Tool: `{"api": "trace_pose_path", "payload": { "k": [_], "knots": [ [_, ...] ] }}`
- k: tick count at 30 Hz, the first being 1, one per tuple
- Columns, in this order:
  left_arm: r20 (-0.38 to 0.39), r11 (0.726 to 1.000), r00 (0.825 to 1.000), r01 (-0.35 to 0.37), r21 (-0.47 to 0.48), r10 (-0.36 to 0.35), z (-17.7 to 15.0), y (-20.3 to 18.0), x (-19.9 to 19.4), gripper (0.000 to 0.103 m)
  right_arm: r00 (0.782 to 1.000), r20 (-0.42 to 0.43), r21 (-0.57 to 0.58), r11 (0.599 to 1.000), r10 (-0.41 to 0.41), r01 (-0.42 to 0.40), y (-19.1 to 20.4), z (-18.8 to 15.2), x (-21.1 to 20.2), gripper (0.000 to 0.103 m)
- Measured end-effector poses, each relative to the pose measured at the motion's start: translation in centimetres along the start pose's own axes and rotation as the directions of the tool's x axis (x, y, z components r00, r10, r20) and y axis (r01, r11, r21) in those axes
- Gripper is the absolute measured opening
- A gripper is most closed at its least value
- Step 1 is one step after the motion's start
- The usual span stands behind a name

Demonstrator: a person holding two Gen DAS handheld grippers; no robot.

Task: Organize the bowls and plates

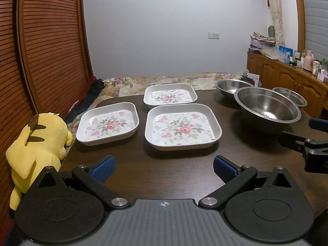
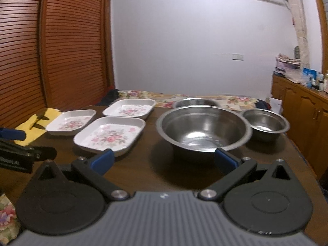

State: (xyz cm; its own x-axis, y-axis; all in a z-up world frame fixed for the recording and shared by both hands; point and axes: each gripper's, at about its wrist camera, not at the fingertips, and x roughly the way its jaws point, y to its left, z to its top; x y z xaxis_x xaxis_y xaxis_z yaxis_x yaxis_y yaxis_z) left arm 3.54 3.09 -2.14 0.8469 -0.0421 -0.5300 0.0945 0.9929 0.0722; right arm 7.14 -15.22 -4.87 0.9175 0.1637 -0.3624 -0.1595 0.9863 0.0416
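Left hand-held gripper [image 1: 164, 169]: fingers spread wide apart, holding nothing, low over the dark wooden counter [image 1: 174, 176].
Right hand-held gripper [image 2: 164, 162]: fingers likewise wide apart and empty; its blue right pad [image 2: 225, 161] overlaps the near rim of the large bowl in the view, contact cannot be told.
Nearest plate [image 1: 183, 126]: square, white, floral print; lies flat straight ahead of the left hand-held gripper, apart from it.
Left plate [image 1: 108, 123]: same pattern, just beside the nearest plate, toward the counter's left edge.
Far plate [image 1: 170, 96]: directly behind the nearest plate, rims almost touching.
Large steel bowl [image 2: 204, 130]: upright, empty, straight ahead of the right hand-held gripper, to the right of the plates.
Small steel bowl [image 2: 266, 123]: just right of the large bowl and slightly behind it.
Rear steel bowl [image 1: 232, 87]: behind the large bowl, at the counter's far edge, partly hidden.
Yellow plush toy [image 1: 37, 149]: off the counter's left edge, beside the left plate.
Bed [image 1: 164, 82]: floral cover, beyond the counter.
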Motion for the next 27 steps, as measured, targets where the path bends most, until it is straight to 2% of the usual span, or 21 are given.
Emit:
{"api": "trace_pose_path", "payload": {
  "k": [5,16,27],
  "knots": [
    [0.002,1.0,1.0,0.01,-0.023,-0.01,0.3,1.4,0.6,0.103,0.998,-0.016,-0.018,0.998,0.057,-0.057,1.4,0.5,1.1,0.103],
    [0.025,1.0,1.0,-0.003,-0.007,0.003,1.6,4.1,2.6,0.103,0.992,-0.048,-0.034,0.993,0.112,-0.114,3.5,0.9,3.7,0.103],
    [0.04,0.997,0.996,0.076,-0.013,-0.076,2.3,5.3,4.2,0.103,0.983,-0.084,0.019,0.986,0.165,-0.164,4.4,1.1,5.6,0.103]
  ]
}}
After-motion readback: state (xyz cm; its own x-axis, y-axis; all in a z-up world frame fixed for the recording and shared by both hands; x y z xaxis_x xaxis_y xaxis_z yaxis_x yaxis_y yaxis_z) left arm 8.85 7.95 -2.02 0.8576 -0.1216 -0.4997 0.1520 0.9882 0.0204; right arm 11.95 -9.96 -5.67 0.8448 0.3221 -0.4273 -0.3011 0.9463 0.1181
